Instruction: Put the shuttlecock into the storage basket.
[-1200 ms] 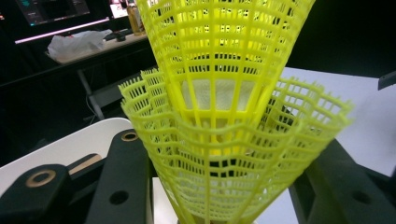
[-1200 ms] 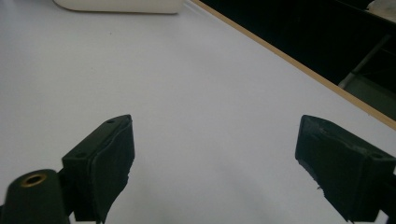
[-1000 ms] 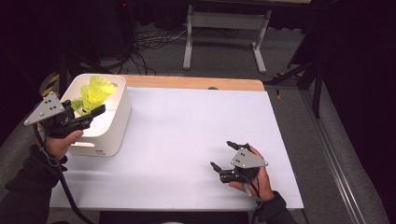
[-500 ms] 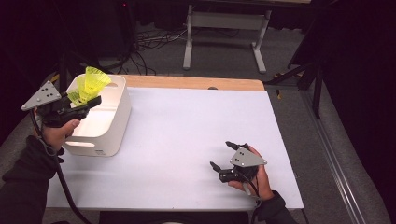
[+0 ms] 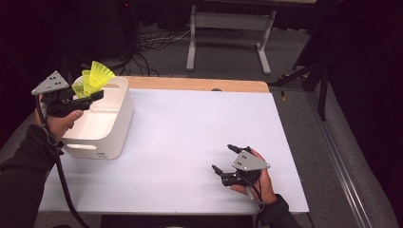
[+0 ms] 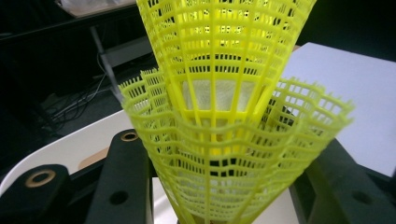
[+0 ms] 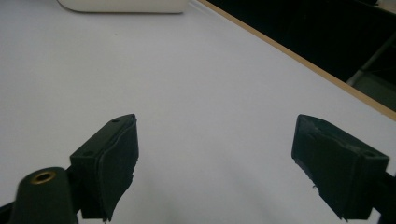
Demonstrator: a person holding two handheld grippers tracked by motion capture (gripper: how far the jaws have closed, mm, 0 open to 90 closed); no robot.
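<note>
Two yellow shuttlecocks [image 5: 93, 79], nested one inside the other, sit clamped in your left gripper [image 5: 81, 96], held above the far left rim of the bin [image 5: 110, 124]. Start with the biggest thing: your table [image 5: 190, 137], white-topped with a wooden far edge. From the high view, the bin stands at the table's left end and your right gripper [image 5: 223, 159] rests low near the right front corner, well apart from it.

Your left gripper view gives what the high view cannot: the mesh skirts [image 6: 233, 116] up close, the upper one seated in the lower, black jaws pressing in from both sides. Whether the corks touch the pads is hidden at the bottom edge.

Your right gripper view shows your right gripper [image 7: 215, 163] with jaws wide apart, nothing between them, bare white table beneath, and the bin's [image 7: 121, 5] base far off at the top.
</note>
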